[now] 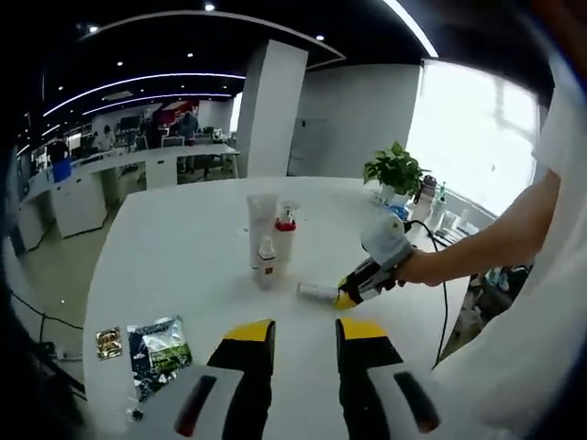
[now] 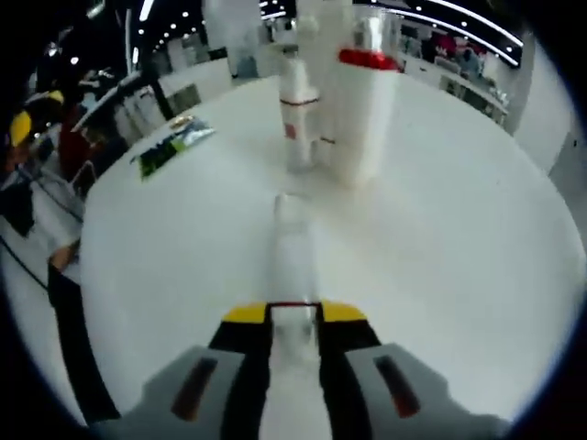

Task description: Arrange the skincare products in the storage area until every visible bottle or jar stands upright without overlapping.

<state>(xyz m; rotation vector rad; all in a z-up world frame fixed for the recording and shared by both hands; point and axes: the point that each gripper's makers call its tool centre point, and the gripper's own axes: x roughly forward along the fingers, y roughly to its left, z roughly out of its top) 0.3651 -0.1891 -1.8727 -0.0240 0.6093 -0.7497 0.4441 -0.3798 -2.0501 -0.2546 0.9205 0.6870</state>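
Observation:
On the white table [image 1: 183,257] stand a tall white tube [image 1: 260,223], a white bottle with a red collar [image 1: 285,236] and a small white bottle with a red band [image 1: 266,263], all upright and close together. A slim white tube [image 1: 316,291] lies on its side to their right. My right gripper [image 1: 348,297] comes in from the right and is shut on that tube's end. In the right gripper view the lying tube [image 2: 292,266] runs out from between the shut jaws of my right gripper [image 2: 293,314] toward the red-collared bottle [image 2: 359,110] and the small bottle [image 2: 298,110]. My left gripper [image 1: 304,330] hovers open, near the table's front.
A dark sachet [image 1: 158,346] and a small gold packet [image 1: 108,342] lie at the table's near left; the sachet [image 2: 170,147] also lies left in the right gripper view. A potted plant [image 1: 394,171] stands at the far right edge. A person's arm [image 1: 486,243] holds the right gripper.

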